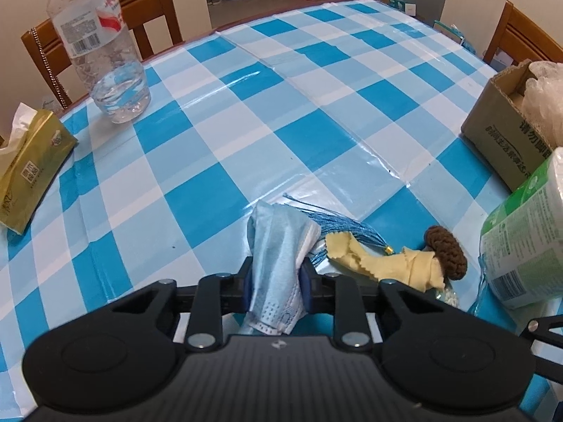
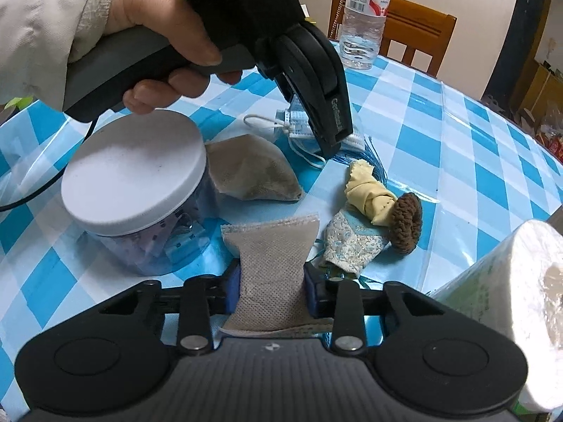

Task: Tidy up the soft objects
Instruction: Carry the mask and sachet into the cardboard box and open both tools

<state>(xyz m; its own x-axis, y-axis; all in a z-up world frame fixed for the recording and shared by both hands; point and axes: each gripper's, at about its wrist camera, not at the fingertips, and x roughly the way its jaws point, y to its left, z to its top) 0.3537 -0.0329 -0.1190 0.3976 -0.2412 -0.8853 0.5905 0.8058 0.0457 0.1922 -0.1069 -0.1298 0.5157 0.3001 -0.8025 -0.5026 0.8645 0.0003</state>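
My left gripper [image 1: 275,281] is shut on a light blue face mask [image 1: 278,249] and holds it over the checked tablecloth; it shows from the side in the right wrist view [image 2: 316,105], with the mask [image 2: 299,123] hanging below. My right gripper [image 2: 271,292] is shut on a grey fabric pouch [image 2: 271,256]. A yellow cloth [image 1: 394,260] [image 2: 366,193], a brown crocheted scrunchie [image 1: 447,251] [image 2: 408,221], a blue tassel [image 1: 337,232] and a pale embroidered pouch [image 2: 352,246] lie together. A second grey pouch [image 2: 253,172] lies beside the jar.
A white-lidded jar [image 2: 133,179] stands at the left. A water bottle [image 1: 102,45], a tissue pack [image 1: 28,176], a cardboard box [image 1: 506,133] and a wrapped paper roll [image 1: 524,242] [image 2: 520,302] ring the table [image 1: 267,112]. Wooden chairs stand behind.
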